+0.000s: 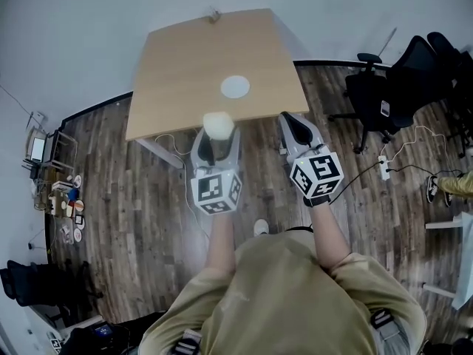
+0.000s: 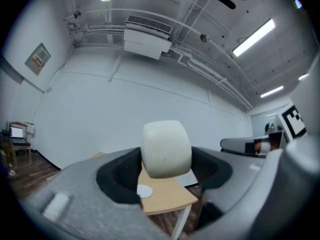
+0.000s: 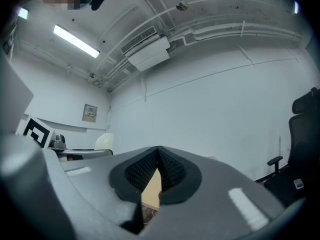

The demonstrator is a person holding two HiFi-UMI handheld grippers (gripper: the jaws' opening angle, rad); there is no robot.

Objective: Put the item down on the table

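My left gripper (image 1: 217, 130) is shut on a cream, rounded, cup-like item (image 1: 219, 124), held in the air just short of the near edge of the wooden table (image 1: 185, 65). In the left gripper view the item (image 2: 166, 149) sits clamped between the black pads, with the table (image 2: 167, 196) below and beyond it. My right gripper (image 1: 296, 126) hovers beside it to the right, its jaws shut with nothing between them; in the right gripper view the pads (image 3: 170, 171) meet at the tips. A white round disc (image 1: 235, 86) lies on the table ahead.
Black office chairs (image 1: 403, 80) stand at the right on the wood floor. A power strip and cables (image 1: 384, 167) lie near them. Clutter and a small shelf (image 1: 52, 176) sit at the left. A small object (image 1: 214, 15) rests at the table's far edge.
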